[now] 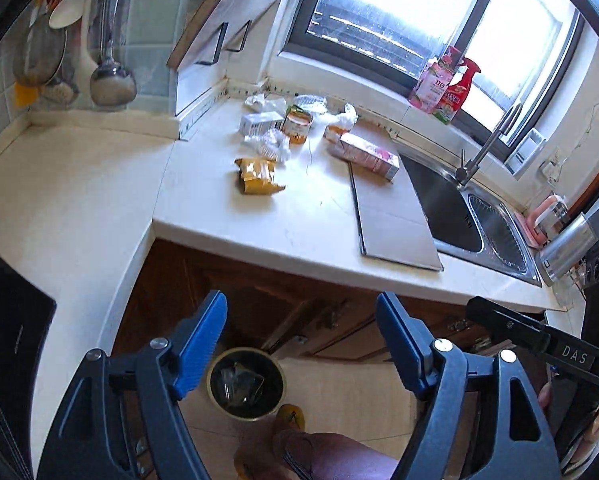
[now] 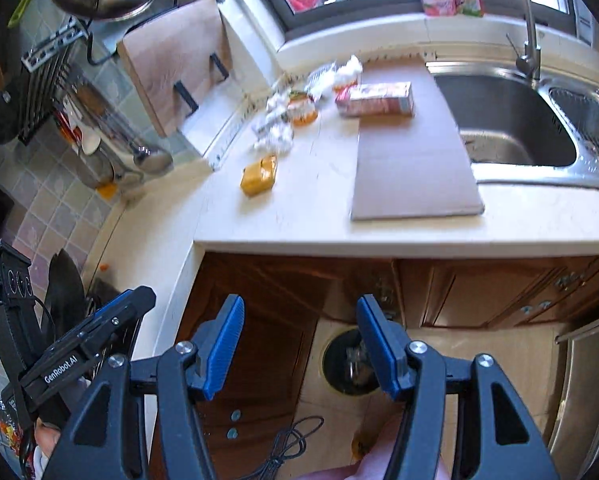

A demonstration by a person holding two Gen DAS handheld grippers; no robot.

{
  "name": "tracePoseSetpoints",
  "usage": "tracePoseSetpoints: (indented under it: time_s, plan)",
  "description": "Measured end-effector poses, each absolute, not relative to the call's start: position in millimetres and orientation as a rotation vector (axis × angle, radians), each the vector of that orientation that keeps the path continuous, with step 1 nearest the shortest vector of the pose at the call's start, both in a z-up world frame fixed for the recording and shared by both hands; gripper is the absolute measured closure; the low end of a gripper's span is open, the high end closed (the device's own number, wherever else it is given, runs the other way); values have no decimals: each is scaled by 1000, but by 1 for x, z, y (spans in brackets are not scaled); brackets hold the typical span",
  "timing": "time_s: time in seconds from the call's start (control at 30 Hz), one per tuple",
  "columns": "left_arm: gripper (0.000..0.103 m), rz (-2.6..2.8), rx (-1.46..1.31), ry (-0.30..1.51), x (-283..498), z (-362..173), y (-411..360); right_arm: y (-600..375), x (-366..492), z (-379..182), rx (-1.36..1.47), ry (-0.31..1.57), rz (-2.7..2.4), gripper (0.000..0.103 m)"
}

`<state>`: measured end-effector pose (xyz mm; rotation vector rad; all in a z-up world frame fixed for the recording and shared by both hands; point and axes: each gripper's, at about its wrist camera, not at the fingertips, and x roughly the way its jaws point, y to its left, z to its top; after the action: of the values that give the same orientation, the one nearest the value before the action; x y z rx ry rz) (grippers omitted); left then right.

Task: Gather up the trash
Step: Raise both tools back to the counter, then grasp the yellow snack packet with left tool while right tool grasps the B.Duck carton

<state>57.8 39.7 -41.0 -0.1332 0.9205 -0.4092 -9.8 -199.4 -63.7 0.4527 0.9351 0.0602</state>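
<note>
While both jaws gape, trash litters the counter.

A pale L-shaped countertop carries a cluster of litter near the back wall: a yellow packet nearest the front, crumpled white tissue just behind it, a white box, an orange-labelled cup and a pink carton. The carton rests on a flat cardboard sheet beside the steel sink.
</note>
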Motion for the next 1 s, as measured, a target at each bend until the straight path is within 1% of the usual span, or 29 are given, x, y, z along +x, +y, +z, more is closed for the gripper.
tracePoseSetpoints:
  time_s: [0.2, 0.3, 0.4, 0.6, 0.77, 0.83, 1.0]
  plan:
    - [21, -374, -122, 912, 95, -36, 28, -232, 33, -54, 419, 892, 49, 43]
    - [20, -344, -125, 916, 124, -40, 23, -252, 68, -49, 390, 883, 60, 43]
    - [20, -300, -153, 951, 162, -49, 15, -272, 107, -45, 345, 885, 69, 35]
    - [20, -222, -178, 1032, 239, -77, -4, -311, 195, -43, 209, 903, 99, 27]
    - [20, -155, -272, 1136, 283, -114, -9, -330, 267, -53, 46, 929, 135, 26]
    - [20, -118, -305, 1176, 297, -128, -11, -332, 291, -62, -5, 954, 170, 22]
    - [20, -55, -350, 1236, 317, -153, -16, -320, 338, -94, -129, 1027, 303, 22]
